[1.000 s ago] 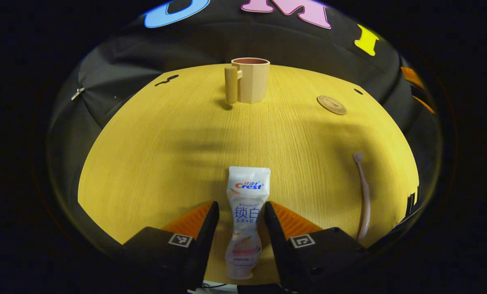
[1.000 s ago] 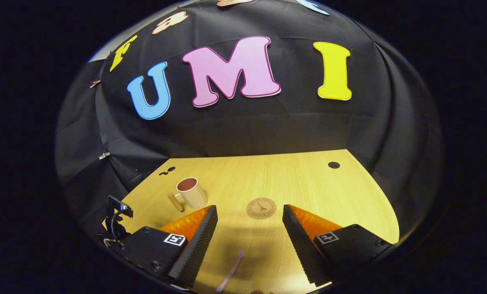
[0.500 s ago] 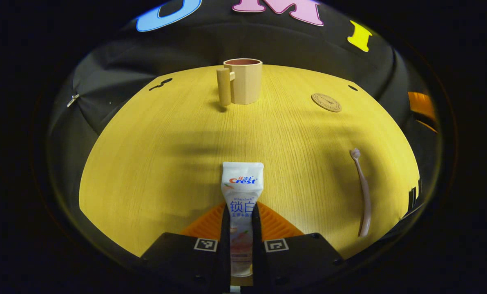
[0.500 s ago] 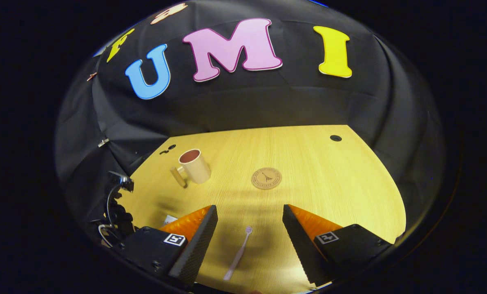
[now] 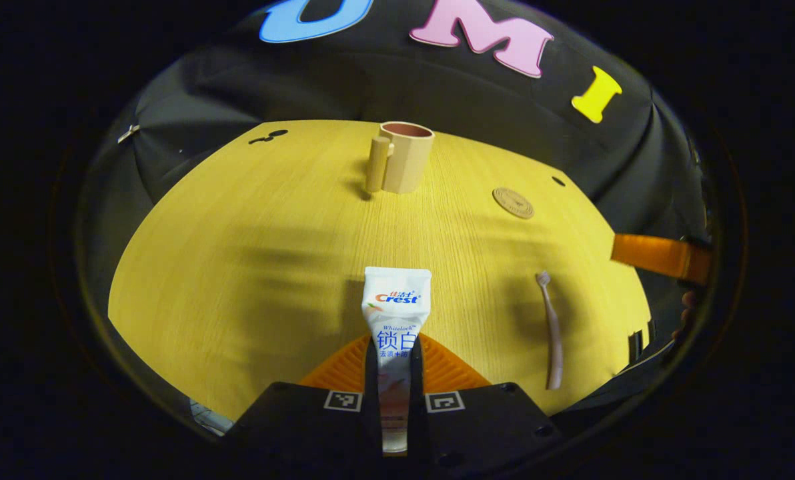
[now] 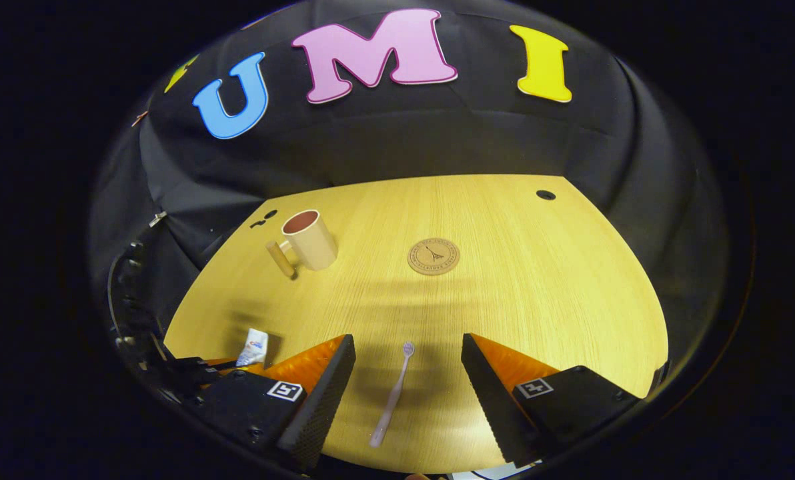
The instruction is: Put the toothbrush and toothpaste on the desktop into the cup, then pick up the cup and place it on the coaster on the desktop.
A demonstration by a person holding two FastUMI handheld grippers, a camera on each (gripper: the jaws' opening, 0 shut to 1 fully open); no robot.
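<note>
My left gripper (image 5: 395,348) is shut on the lower half of the white toothpaste tube (image 5: 396,300), whose flat end sticks out forward over the yellow desktop (image 5: 237,233). The beige cup (image 5: 403,157) stands upright far ahead, its handle to the left. The round coaster (image 5: 513,203) lies to the cup's right. The pink toothbrush (image 5: 551,330) lies flat at the right. In the right gripper view, my right gripper (image 6: 407,343) is open above the toothbrush (image 6: 392,397), which lies between its fingers. The cup (image 6: 311,239), coaster (image 6: 433,256) and toothpaste (image 6: 255,345) show there too.
A small dark hole (image 6: 545,195) sits at the desktop's (image 6: 537,300) far right corner. Black cloth walls close in the back and sides. The right gripper's finger (image 5: 661,257) pokes in at the right edge of the left gripper view.
My left gripper closed on the toothpaste tube and then rose a little with it. The right gripper has tipped down over the toothbrush, staying open.
</note>
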